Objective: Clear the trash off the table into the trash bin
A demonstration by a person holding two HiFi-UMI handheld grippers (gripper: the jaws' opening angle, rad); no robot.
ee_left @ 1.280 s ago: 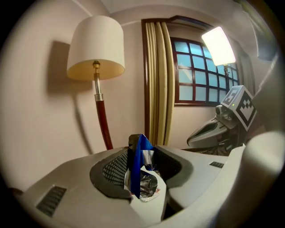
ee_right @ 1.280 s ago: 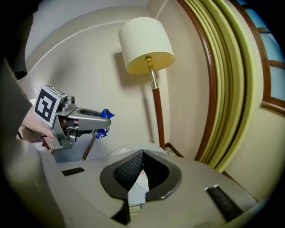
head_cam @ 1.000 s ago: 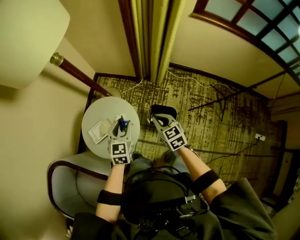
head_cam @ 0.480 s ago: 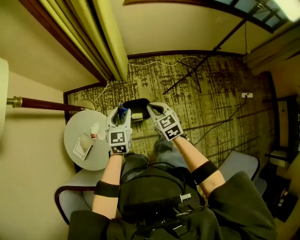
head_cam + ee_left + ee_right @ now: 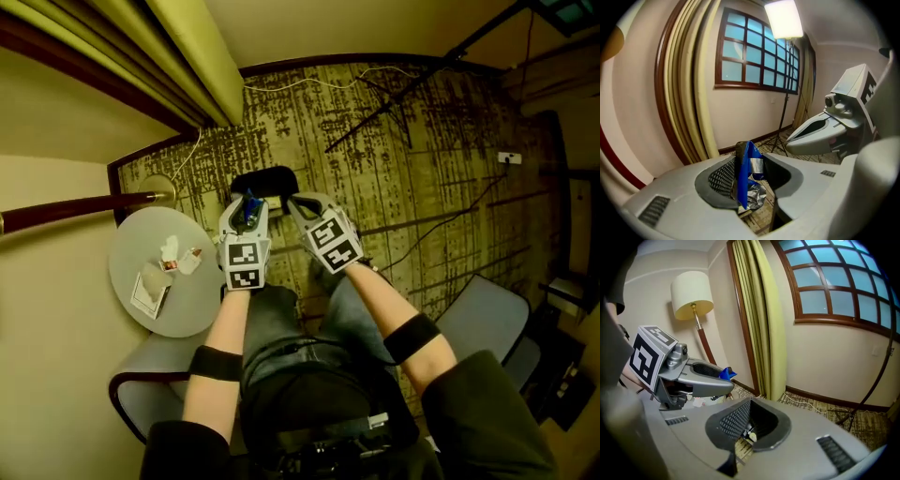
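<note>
Plainly the job is only partly done. At the far left of the head view, the round pale grey table [image 5: 192,314] still carries litter: a crumpled white wrapper [image 5: 170,250], a small scrap with a red patch [image 5: 192,260] just beside it, and a clear crinkled plastic piece [image 5: 152,279] lying against a flat white card [image 5: 142,302]. Whether the card counts as trash I cannot tell. To the right of the table, clear of its edge and over the patterned carpet, the left gripper [image 5: 247,221] has its jaws clamped on a blue and silver foil wrapper [image 5: 743,176]. The wrapper stands upright between the mesh pads, its crushed silver end bulging out below. Just ahead of that gripper's tips sits the black trash bin [image 5: 265,178] on the floor, so this piece looks about ready to drop; the release has not yet happened. Further right, close alongside, the right gripper [image 5: 750,427] has its jaws pressed together with nothing between them. By my reading, one item is on its way and at least three pieces wait on the table, so several more trips from table to bin remain.
</note>
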